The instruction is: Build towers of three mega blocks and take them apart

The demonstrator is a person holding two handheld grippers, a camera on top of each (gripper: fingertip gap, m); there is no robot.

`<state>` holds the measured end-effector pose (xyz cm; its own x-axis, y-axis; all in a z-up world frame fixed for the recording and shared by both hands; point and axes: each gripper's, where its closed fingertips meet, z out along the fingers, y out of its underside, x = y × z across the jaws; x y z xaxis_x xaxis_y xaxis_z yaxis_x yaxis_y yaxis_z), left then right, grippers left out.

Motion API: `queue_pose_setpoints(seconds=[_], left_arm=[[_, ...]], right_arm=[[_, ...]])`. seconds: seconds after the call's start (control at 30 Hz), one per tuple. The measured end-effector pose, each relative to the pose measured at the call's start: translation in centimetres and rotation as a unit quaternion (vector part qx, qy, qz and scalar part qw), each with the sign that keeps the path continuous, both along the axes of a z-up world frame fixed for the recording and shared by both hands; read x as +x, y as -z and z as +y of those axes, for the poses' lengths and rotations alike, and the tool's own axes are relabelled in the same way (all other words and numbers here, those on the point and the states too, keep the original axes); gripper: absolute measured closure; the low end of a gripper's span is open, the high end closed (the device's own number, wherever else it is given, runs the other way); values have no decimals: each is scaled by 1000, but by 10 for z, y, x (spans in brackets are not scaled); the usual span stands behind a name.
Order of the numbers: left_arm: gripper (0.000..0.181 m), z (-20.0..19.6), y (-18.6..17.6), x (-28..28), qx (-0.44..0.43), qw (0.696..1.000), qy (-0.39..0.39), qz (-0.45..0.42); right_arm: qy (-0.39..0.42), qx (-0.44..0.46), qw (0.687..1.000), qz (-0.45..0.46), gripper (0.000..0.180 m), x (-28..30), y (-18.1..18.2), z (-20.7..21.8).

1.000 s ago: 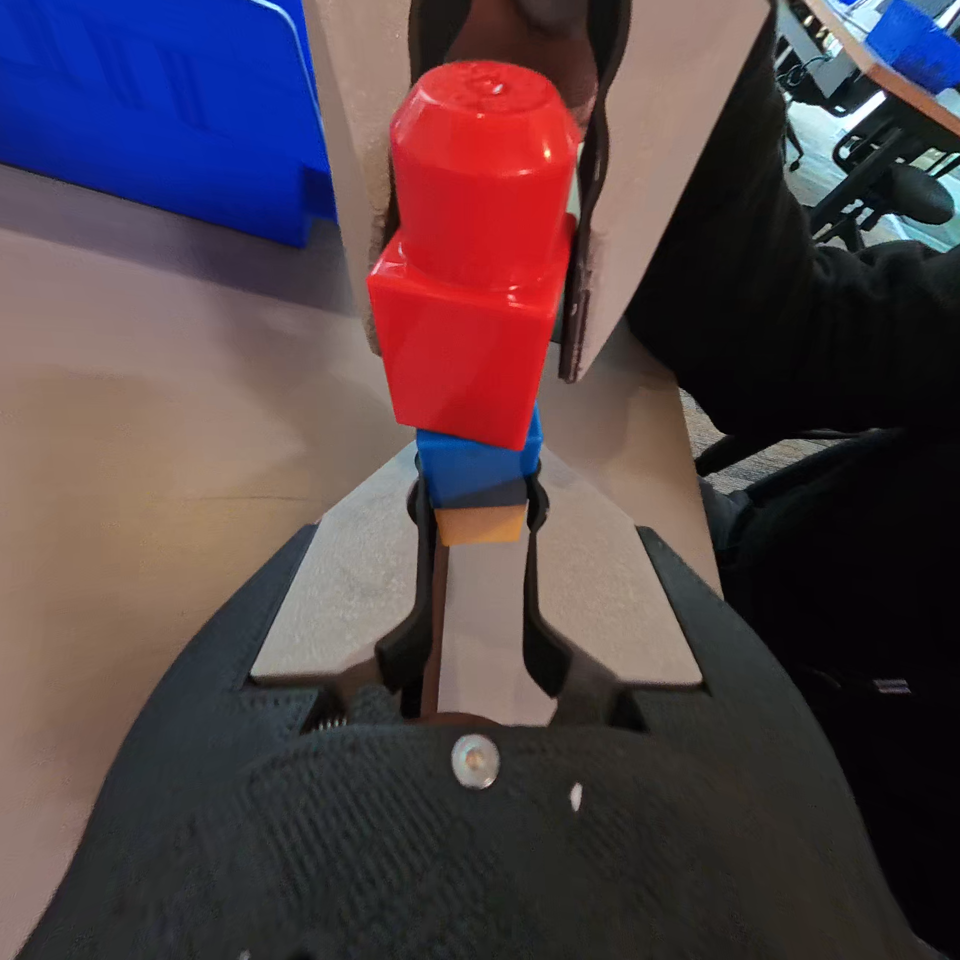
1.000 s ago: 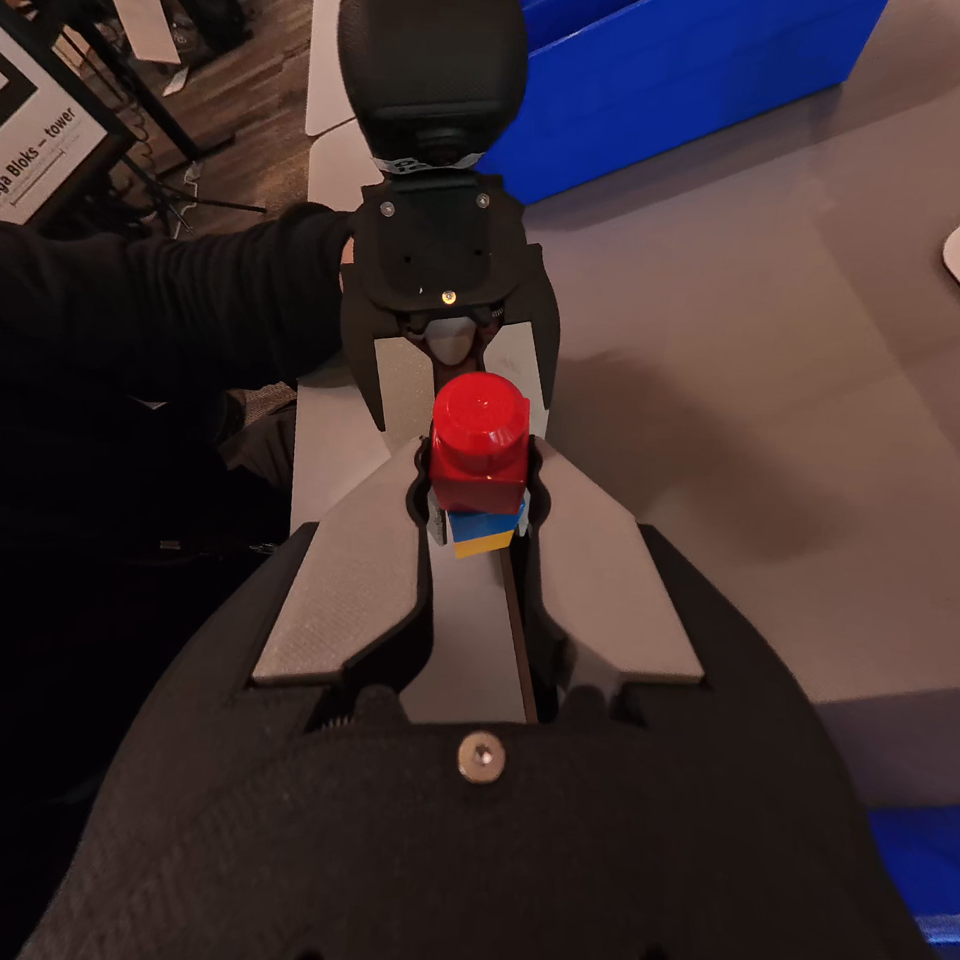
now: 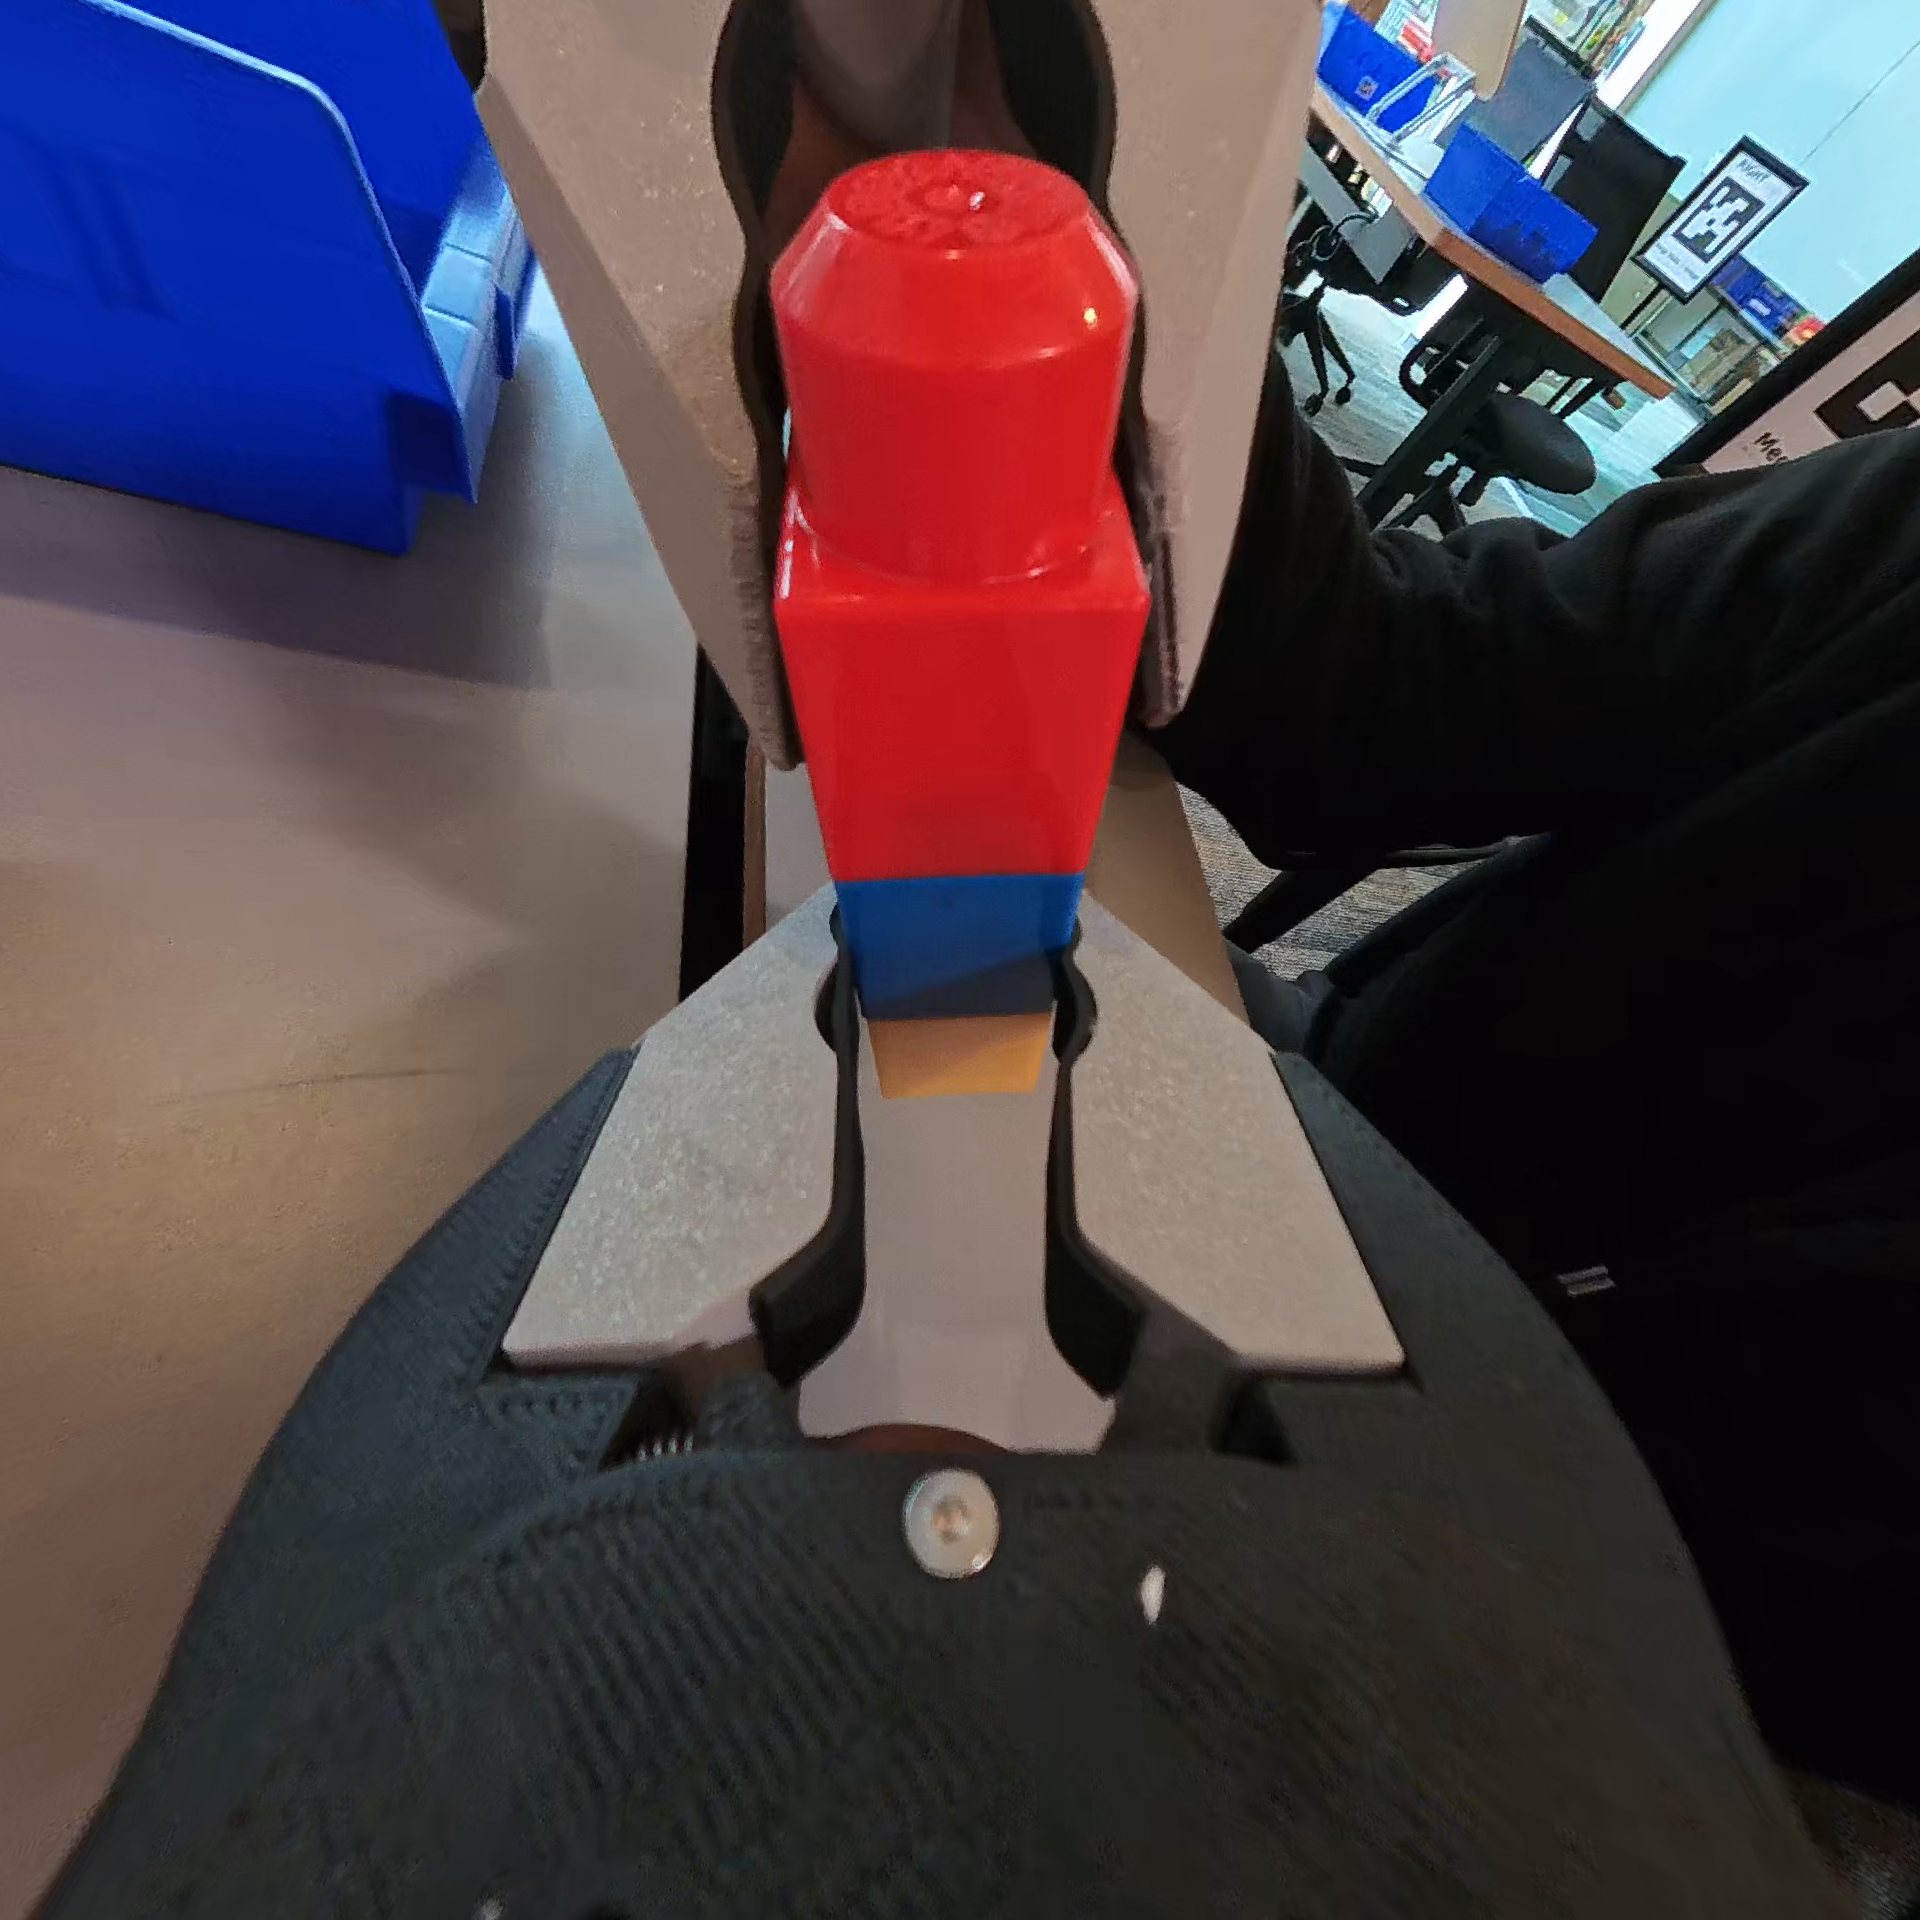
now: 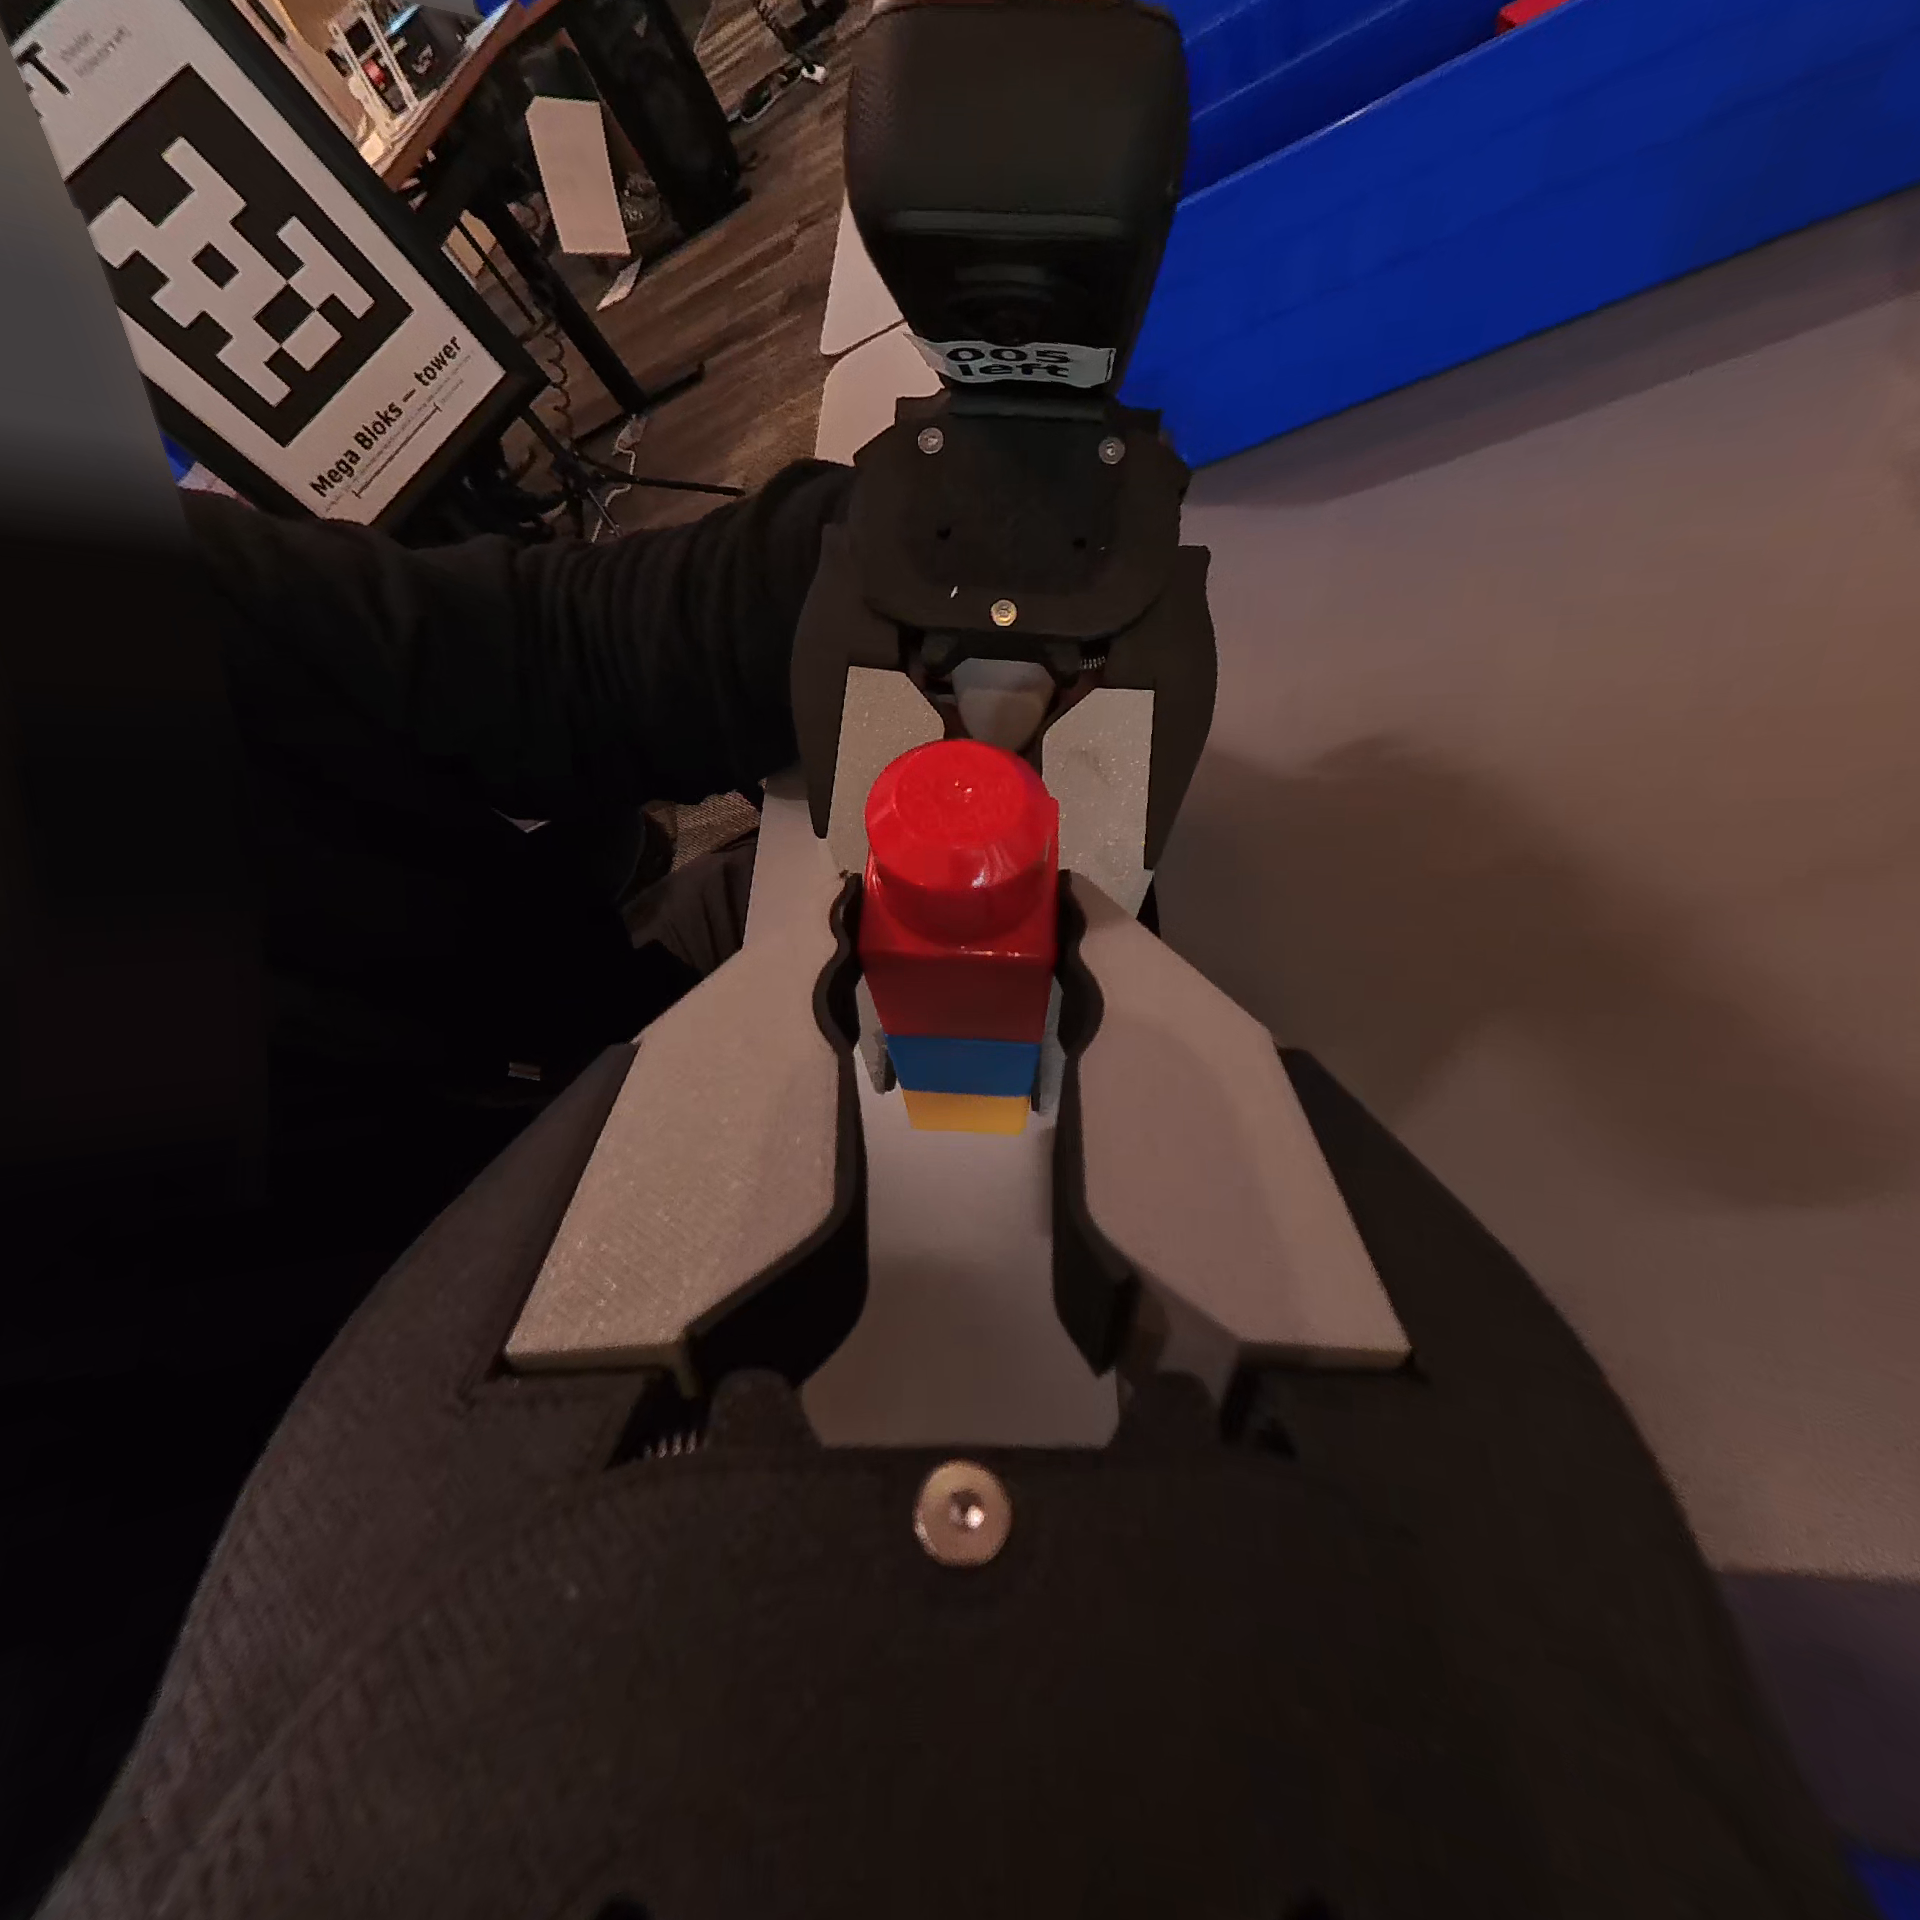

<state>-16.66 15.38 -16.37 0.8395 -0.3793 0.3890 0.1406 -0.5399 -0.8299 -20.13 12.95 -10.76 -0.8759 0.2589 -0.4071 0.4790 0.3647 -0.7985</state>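
We hold a three-block tower near the tabletop's front edge, left tongs [image 3: 956, 997] clamped on the blue block [image 3: 951, 940] above the yellow block [image 3: 956, 1060], right tongs [image 4: 961, 966] gripping the red block [image 3: 956, 644], now straightened from its earlier tilt, seemingly seated.

three stacked blocks [image 3: 956, 790] stand on the table [image 3: 260, 935], bins [image 3: 208, 260] behind.

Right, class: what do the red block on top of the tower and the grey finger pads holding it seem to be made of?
Red single-stud block: probably hard moulded plastic, glossy, with sharp highlights on its stud. Grey finger pads: matte and grainy; possibly printed plastic or a rubbery coating, the look leaves it open.
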Motion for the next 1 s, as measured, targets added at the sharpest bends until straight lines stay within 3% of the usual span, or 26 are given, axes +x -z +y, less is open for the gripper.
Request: queue_pose_setpoints(seconds=[0.27,0.37,0.7,0.87,1.0], left_arm=[[147,-1,-5,-6,17,1000,-9,-12],[147,-2,-14,-11,34,999,-19,-22],[140,0,-7,-32,20,997,-76,-21],[123,-5,-9,-61,25,990,-138,-3],[110,-9,-22,-94,54,975,-215,-12]], right_arm=[[1,-43,999,-13,145,-7,-5,-5],[-8,-24,999,-28,138,-6,7,-7],[26,-5,1000,3,146,-24,13,-9],[80,-4,996,40,146,-45,10,-5],[209,24,974,91,146,-86,11,17]])
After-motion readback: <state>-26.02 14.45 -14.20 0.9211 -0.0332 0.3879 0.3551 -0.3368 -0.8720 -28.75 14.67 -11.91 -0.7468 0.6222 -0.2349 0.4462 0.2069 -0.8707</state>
